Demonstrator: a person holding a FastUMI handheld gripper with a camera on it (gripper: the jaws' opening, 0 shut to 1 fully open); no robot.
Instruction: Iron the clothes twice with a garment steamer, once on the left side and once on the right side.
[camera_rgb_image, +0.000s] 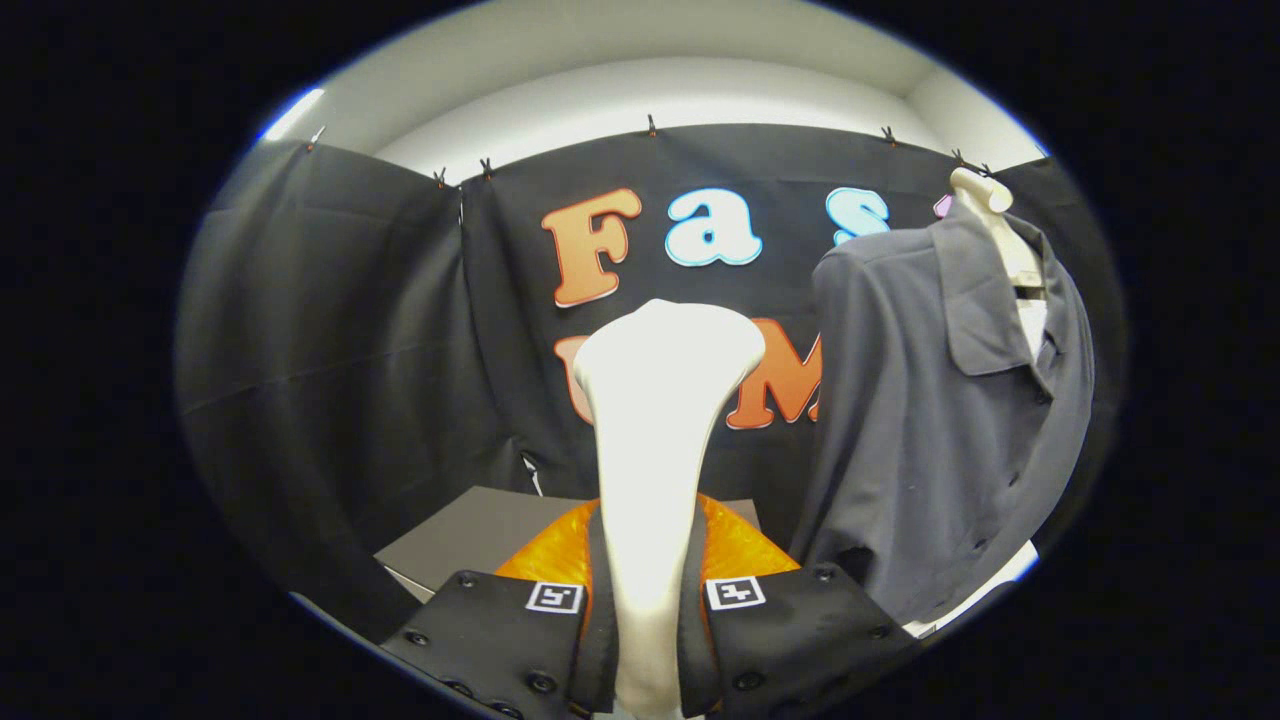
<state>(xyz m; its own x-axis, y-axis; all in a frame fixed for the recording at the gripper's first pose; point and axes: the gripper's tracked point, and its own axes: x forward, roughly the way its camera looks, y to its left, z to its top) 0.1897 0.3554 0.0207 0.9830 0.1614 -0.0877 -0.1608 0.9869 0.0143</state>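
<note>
The garment steamer (655, 440) looks rigid, smooth and probably top-heavy, so its narrow handle is the sensible place to hold it. The gripper (650, 610) is closed most of the way, both fingers pressing that handle, the wide white head rising above them. The shirt (930, 420), soft and limp on its mannequin (985, 195), hangs right of the steamer and apart from its head.
</note>
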